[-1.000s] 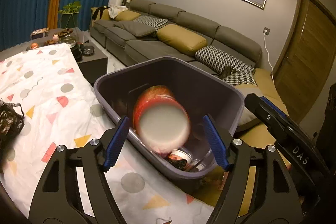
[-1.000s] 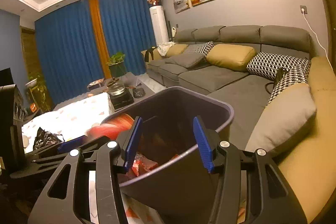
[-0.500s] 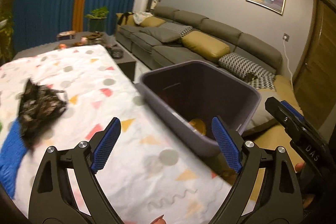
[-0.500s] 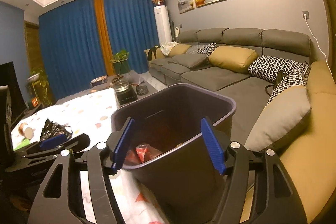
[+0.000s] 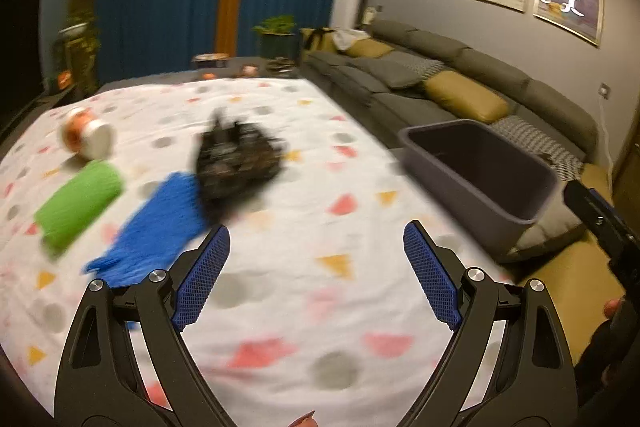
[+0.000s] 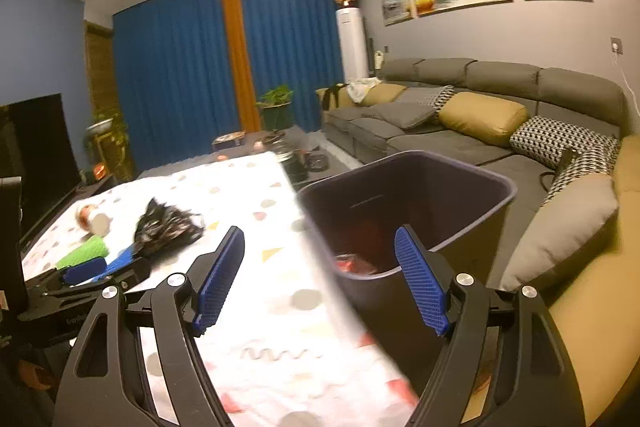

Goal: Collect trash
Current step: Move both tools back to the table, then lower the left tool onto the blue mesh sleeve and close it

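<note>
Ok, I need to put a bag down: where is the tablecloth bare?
Bare between the black bag and the bin, and in front of the left hand-held gripper. Crowded at the left: can, green roll, blue cloth.

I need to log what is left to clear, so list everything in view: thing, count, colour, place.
trash bin: 1, dark grey, at table edge, red trash inside
crumpled bag: 1, black, mid-table
cloth: 1, blue, beside the bag
roll: 1, green, left of the cloth
cup: 1, orange and white, on its side, far left
tablecloth: 1, white, patterned
sofa: 1, grey, by wall
left gripper: open, empty
right gripper: jaws opening, empty
</note>
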`<state>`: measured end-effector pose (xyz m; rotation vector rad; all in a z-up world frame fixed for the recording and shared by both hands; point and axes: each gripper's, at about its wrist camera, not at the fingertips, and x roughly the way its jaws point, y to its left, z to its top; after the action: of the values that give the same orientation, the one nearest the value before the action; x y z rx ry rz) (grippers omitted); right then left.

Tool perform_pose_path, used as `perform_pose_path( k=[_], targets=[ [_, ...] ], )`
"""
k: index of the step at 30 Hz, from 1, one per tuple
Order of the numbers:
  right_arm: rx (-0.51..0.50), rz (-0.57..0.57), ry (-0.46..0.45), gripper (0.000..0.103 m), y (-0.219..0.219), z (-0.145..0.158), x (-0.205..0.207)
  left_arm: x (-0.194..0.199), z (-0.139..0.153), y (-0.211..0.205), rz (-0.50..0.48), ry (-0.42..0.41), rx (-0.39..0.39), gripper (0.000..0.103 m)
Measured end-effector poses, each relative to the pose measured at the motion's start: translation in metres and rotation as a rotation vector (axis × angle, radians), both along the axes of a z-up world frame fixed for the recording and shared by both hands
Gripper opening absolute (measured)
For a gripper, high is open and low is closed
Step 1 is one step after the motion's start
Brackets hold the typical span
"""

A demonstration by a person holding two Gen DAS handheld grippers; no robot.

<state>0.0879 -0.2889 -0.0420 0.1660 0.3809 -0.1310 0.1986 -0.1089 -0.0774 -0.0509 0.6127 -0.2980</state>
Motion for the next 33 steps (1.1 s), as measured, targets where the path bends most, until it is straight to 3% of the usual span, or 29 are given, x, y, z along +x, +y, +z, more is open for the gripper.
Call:
perform_pose_path(
  k=[9,13,24,33],
  targets=[
    [-0.008,0.111,0.02,0.076,0.06,-0.006,0.012,-0.004,-0.001,0.092,0.161,0.01,0.024,0.087],
    [-0.01,0.147,0.024,0.076,0.079,-0.006,0.018,-0.004,-0.004,0.113,0.179,0.025,0.029,0.087],
    [-0.027,0.195,0.074,0.076,0.11,-0.01,0.042,0.025,-0.026,0.118,0.13,0.113,0.015,0.086],
    [-0.045,0.228,0.097,0.076,0.127,-0.014,0.059,0.057,-0.042,0.124,0.12,0.228,0.001,0.077]
  ],
)
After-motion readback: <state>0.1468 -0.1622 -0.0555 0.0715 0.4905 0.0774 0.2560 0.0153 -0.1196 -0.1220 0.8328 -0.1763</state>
